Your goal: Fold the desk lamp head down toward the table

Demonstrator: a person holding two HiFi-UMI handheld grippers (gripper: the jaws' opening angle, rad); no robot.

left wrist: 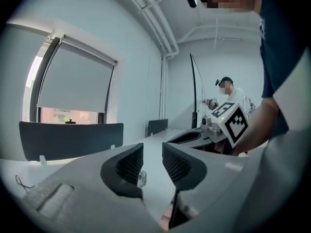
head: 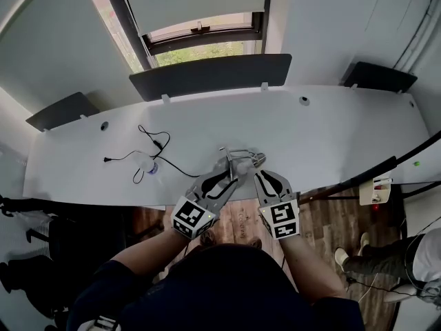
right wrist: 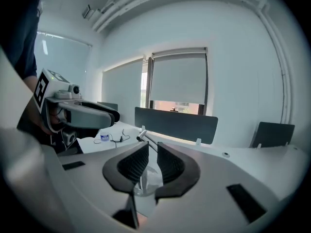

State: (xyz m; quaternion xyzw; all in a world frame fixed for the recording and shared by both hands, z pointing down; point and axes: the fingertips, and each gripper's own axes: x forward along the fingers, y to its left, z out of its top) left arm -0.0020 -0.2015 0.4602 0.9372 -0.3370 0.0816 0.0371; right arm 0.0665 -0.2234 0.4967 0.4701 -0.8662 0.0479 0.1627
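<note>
A small silver desk lamp with a thin arm stands at the near edge of the white table. Both grippers reach to it from my side. My left gripper is at the lamp's left, jaws apart and empty; a clear piece of the lamp shows low behind the gap. My right gripper is at the lamp's right, its jaws a narrow gap apart. The thin lamp arm rises just beyond that gap and the clear round base lies below it. No pad visibly presses on the lamp.
A black cable with a small blue-white item lies left of the lamp. Dark divider panels line the table's far edge below a window. A white box hangs at the right. Another person stands beyond.
</note>
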